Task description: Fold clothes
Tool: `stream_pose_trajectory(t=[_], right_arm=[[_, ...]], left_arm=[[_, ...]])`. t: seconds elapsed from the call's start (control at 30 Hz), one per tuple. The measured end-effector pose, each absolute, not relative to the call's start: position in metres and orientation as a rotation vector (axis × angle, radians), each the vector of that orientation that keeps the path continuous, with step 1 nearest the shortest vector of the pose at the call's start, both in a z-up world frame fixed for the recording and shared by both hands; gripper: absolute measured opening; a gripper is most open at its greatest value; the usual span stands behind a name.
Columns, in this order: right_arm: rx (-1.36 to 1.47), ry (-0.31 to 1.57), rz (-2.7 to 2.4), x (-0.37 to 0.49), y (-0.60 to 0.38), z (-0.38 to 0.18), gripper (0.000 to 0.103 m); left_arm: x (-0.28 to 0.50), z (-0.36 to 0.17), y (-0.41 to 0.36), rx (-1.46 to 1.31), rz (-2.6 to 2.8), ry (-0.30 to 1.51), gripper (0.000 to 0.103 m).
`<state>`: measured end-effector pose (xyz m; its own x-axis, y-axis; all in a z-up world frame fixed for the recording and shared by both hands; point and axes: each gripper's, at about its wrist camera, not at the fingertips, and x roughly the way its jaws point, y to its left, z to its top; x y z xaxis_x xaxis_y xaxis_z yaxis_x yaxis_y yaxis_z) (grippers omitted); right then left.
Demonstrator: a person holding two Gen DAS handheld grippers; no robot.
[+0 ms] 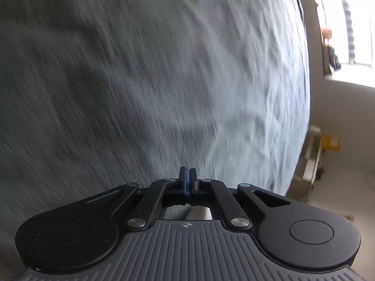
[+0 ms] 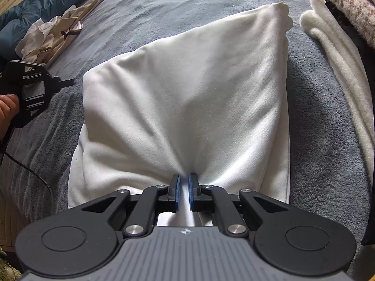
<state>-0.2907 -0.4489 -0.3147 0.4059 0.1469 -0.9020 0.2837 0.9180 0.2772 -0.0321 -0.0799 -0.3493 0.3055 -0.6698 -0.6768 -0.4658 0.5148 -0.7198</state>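
A white garment [image 2: 187, 89], folded into a thick rectangle, lies on the grey bedspread [image 2: 316, 164]. My right gripper [image 2: 185, 178] is shut on a pinch of its near edge, and the cloth puckers toward the blue pads. My left gripper [image 1: 187, 172] is shut with its pads together and nothing between them, over the bare grey bedspread [image 1: 140, 82], which is motion-blurred. In the right wrist view the left gripper [image 2: 70, 83] hovers just left of the garment, apart from it, held by a hand [image 2: 7, 107].
A crumpled beige garment [image 2: 54, 35] and a blue duvet [image 2: 35, 4] lie at the far left. White fleecy fabric [image 2: 332, 53] and a speckled blanket [image 2: 351, 2] run along the right. The bed's edge [image 1: 304, 93] drops toward a wall and a bright window [image 1: 356, 23].
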Motion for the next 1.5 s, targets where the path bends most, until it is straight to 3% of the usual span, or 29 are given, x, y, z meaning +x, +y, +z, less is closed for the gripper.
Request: stream_pose_trajectory(t=[0.07, 0.13, 0.17, 0.2, 0.3, 0.47, 0.77, 0.97, 1.23, 1.5], right_arm=[[0.430, 1.157, -0.093, -0.291, -0.447, -0.315, 0.006], [0.434, 1.157, -0.094, -0.293, -0.448, -0.314, 0.006], [0.433, 1.158, -0.094, -0.294, -0.448, -0.313, 0.006], [0.431, 1.159, -0.093, -0.296, -0.449, -0.313, 0.006], [0.426, 1.164, -0.089, -0.296, -0.449, -0.312, 0.006], [0.420, 1.177, -0.075, -0.293, -0.450, -0.312, 0.006], [0.415, 1.215, -0.071, -0.285, -0.450, -0.310, 0.006], [0.419, 1.230, -0.069, -0.283, -0.450, -0.310, 0.006], [0.364, 1.267, -0.076, -0.275, -0.440, -0.304, 0.006], [0.068, 1.161, 0.146, -0.217, -0.376, -0.246, 0.027]], left_arm=[[-0.022, -0.343, -0.079, -1.036, -0.240, 1.332, 0.000], [-0.012, -0.335, -0.083, -0.921, -0.320, 1.336, 0.011], [-0.008, -0.330, -0.093, -0.839, -0.381, 1.346, 0.026], [-0.004, -0.326, -0.104, -0.760, -0.445, 1.356, 0.033], [-0.004, -0.315, -0.142, -0.454, -0.646, 1.351, 0.037], [-0.031, -0.312, -0.187, -0.025, -0.907, 1.274, 0.038], [-0.052, -0.332, -0.193, -0.020, -0.971, 1.147, 0.038], [-0.062, -0.323, -0.168, 0.042, -1.014, 1.181, 0.038], [-0.073, -0.336, -0.193, 0.039, -1.039, 1.161, 0.038], [-0.054, -0.331, -0.159, -0.160, -0.929, 1.245, 0.038]])
